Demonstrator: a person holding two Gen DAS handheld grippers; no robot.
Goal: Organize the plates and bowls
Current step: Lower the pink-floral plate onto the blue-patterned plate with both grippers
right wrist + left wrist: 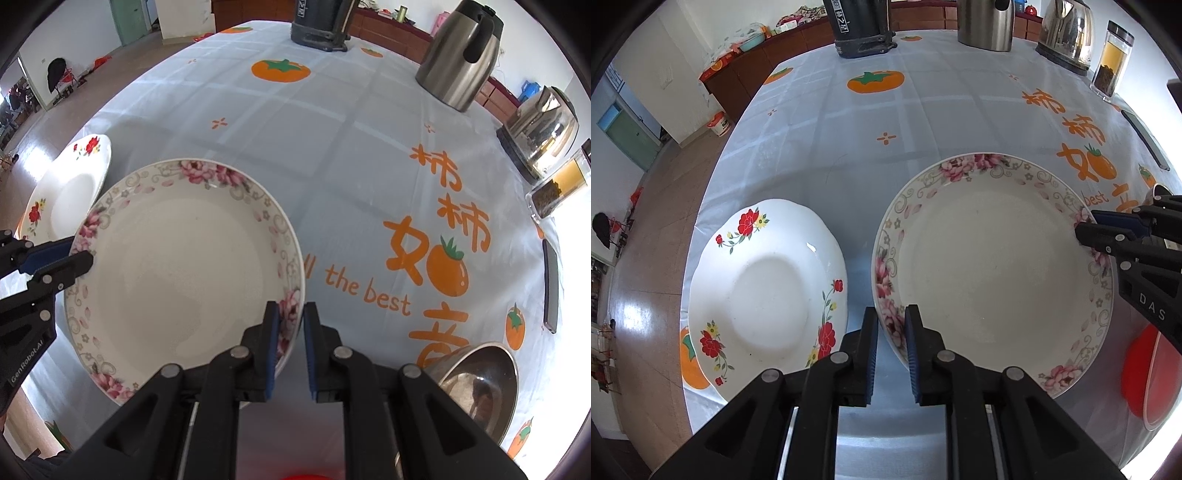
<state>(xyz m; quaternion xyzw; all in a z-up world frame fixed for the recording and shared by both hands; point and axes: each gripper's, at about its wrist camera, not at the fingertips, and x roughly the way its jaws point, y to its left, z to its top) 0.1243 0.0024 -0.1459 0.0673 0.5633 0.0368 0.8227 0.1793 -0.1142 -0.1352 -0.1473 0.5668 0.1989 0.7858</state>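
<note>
Two tools pinch the pink-flowered plate (pixel 993 266) by opposite rims above the worktop (pixel 923 122): left tool (pixel 892 321) and right tool (pixel 290 314) both clamped on it. A red-flowered plate (pixel 768 291) sits just beside.

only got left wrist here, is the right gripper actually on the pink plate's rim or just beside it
Observer: On it. The right wrist view shows the right gripper with the pink-flowered plate's rim between its fingers.
Operator: ok, anything off to its right i should watch
Observer: Yes, a steel bowl sits on the tablecloth just right of that gripper, apart from the plate.
</note>
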